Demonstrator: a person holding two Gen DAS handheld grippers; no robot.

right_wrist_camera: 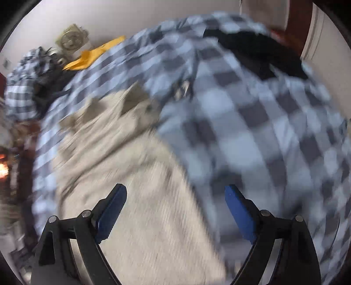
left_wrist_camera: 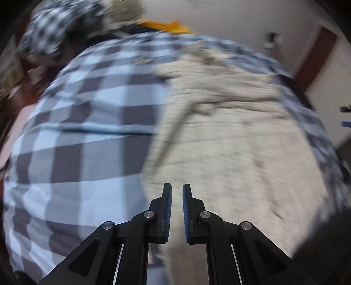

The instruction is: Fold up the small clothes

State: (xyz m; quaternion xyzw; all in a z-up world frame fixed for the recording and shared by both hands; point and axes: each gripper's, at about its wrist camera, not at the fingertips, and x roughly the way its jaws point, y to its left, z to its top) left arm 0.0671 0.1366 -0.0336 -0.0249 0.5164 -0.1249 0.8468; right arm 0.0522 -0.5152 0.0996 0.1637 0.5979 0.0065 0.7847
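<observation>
A beige knit garment (left_wrist_camera: 230, 136) lies spread on a blue-and-grey checked bedcover (left_wrist_camera: 87, 122). Both views are motion-blurred. My left gripper (left_wrist_camera: 177, 193) hovers over the garment's near left edge, its jaws almost together with a narrow gap and nothing between them. In the right wrist view the same beige garment (right_wrist_camera: 136, 197) runs from the lower middle up to the left, with folded flaps at its far end. My right gripper (right_wrist_camera: 175, 193) is wide open and empty above the garment's right edge, where it meets the checked bedcover (right_wrist_camera: 252, 131).
A yellow cloth (right_wrist_camera: 92, 57) and a checked bundle (right_wrist_camera: 24, 83) lie at the far left of the bed. A black garment (right_wrist_camera: 252, 50) lies at the far right. A white wall (right_wrist_camera: 109, 17) and a red-brown door frame (left_wrist_camera: 316, 59) stand behind.
</observation>
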